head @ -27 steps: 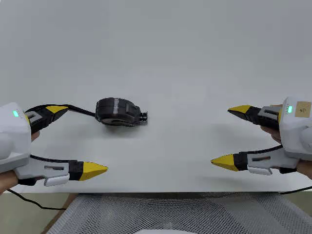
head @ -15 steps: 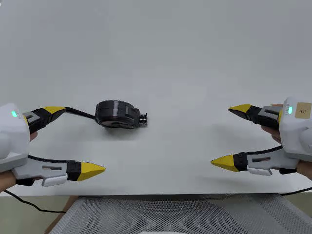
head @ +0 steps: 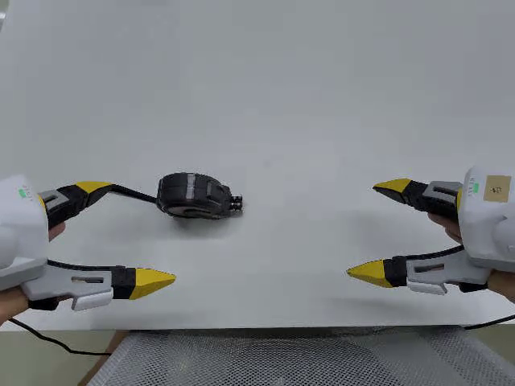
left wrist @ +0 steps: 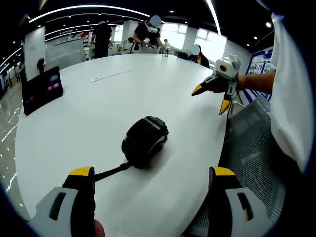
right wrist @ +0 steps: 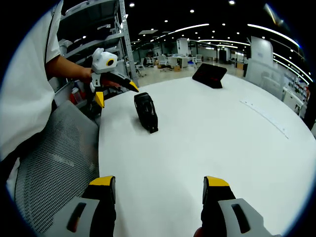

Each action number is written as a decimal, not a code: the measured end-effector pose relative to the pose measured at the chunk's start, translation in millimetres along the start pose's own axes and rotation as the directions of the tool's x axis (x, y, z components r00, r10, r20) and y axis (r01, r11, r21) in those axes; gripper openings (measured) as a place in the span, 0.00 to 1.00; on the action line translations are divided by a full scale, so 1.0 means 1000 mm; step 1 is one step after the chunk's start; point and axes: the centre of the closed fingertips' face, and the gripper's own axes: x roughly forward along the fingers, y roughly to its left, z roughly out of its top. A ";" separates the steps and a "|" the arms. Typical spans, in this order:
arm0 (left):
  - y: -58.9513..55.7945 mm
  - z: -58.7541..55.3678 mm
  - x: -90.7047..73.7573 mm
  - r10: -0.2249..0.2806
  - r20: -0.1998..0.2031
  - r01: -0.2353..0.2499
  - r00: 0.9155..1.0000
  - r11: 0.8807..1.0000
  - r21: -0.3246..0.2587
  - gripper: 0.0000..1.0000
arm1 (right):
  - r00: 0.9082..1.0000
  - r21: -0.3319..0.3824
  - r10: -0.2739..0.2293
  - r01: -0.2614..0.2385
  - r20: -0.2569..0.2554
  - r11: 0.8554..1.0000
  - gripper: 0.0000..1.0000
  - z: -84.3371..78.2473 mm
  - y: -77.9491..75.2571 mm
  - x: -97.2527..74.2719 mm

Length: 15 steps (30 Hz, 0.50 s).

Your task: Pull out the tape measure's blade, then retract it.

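The tape measure (head: 195, 195) lies on the white tabletop (head: 306, 96) near the front edge, left of middle. Its black strap (head: 135, 191) runs toward the left tool (head: 133, 232), which is beside it, jaws wide apart and empty. The right tool (head: 365, 230), well apart near the right side, is spread and empty too.

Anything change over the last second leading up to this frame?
Nothing visibly changed; the picture shifted slightly because the head camera tilted. The left gripper and right gripper stay open and apart from the tape measure, which lies untouched on the table with its blade in.
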 end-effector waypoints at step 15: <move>0.002 0.005 0.009 -0.016 -0.020 0.017 1.000 0.998 0.056 0.92 | 1.000 -0.005 0.017 -0.017 0.010 1.000 0.71 0.005 -0.002 0.010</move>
